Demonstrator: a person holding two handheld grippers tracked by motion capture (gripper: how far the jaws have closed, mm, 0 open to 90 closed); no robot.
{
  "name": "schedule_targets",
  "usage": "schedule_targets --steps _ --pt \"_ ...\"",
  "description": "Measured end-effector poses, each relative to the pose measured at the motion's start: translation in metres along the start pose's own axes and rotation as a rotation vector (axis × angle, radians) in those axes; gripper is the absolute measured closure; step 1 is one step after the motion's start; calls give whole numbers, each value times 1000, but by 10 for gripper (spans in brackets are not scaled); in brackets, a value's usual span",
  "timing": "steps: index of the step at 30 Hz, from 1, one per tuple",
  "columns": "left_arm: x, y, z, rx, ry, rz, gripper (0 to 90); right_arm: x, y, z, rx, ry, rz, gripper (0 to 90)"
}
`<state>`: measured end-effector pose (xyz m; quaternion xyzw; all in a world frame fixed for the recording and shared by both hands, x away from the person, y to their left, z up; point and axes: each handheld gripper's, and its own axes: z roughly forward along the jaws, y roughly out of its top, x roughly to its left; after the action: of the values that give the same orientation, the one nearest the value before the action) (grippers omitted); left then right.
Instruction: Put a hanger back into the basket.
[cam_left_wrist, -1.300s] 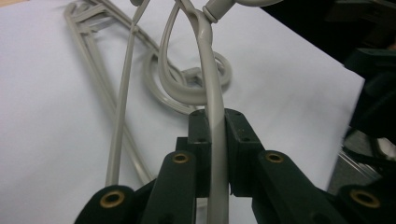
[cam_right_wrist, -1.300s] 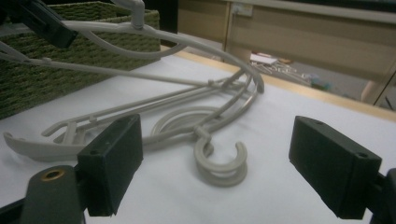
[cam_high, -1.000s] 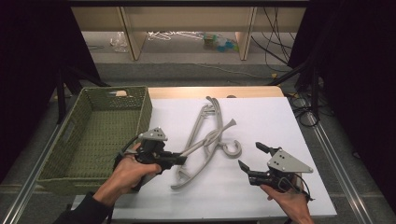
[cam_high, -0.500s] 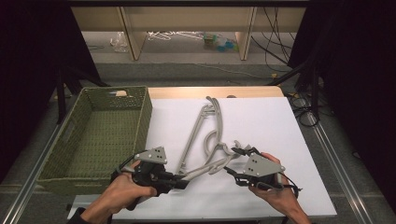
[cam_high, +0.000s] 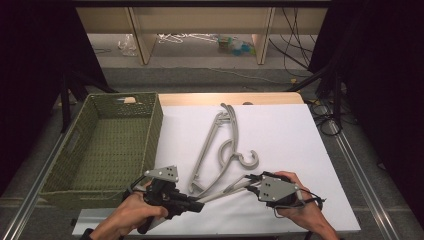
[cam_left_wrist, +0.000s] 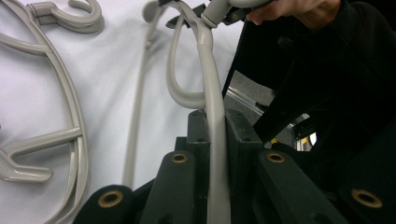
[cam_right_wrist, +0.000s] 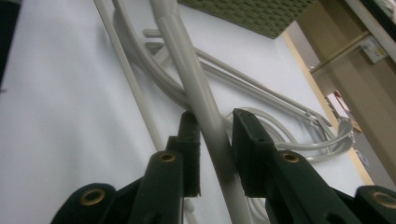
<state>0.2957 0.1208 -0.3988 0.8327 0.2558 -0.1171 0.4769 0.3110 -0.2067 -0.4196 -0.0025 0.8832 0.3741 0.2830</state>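
High view: white table top (cam_high: 280, 135) w/ a green woven basket (cam_high: 107, 145) at its left edge. Two grey hangers lie on the cloth. One hanger (cam_high: 220, 137) rests flat in the middle, its hook curling out to the right. The held hanger (cam_high: 222, 189) runs nearly level across the near part of the table, between the two hands. Left gripper (cam_high: 197, 204) sits at bottom centre-left, in the person's left hand (cam_high: 132, 215), jaws pointing right, clamped on the left end of the held hanger. Right gripper (cam_high: 252, 182) sits bottom centre-right, in the right hand (cam_high: 300, 207), jaws pointing left, at the hanger's other end. The jaws have just been closing w/ the hanger arm between them.

Left gripper view: the two black jaws are shut tight on the held hanger's arm (cam_left_wrist: 215, 126), which runs straight up between them, no gap either side. Its far end reaches the other gripper (cam_left_wrist: 219, 11) & fingers (cam_left_wrist: 285, 11) at top. The flat hanger (cam_left_wrist: 70, 116) lies on the white cloth to the left.

Right gripper view: held hanger's arm (cam_right_wrist: 196, 88) passes up between the jaws. Left pad touches it; right pad sits just beside it, & contact on that side can't be told for sure. Flat hanger (cam_right_wrist: 280, 126) lies beyond on the cloth, basket (cam_right_wrist: 252, 14) at top.
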Motion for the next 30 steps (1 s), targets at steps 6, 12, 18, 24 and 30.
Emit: schedule_targets --steps 6,12,18,24,30 --pt "1 -8 8 44 25 52 789 4 -2 1 20 54 -74 762" --pt "5 -8 19 87 136 131 696 7 -3 3 43 67 -94 781" --pt "13 5 42 85 95 108 660 10 -2 6 64 81 -176 795" --pt "14 13 53 107 119 84 624 11 -2 5 60 75 -188 803" --pt "20 21 65 121 107 41 754 11 -1 5 62 68 -207 803"
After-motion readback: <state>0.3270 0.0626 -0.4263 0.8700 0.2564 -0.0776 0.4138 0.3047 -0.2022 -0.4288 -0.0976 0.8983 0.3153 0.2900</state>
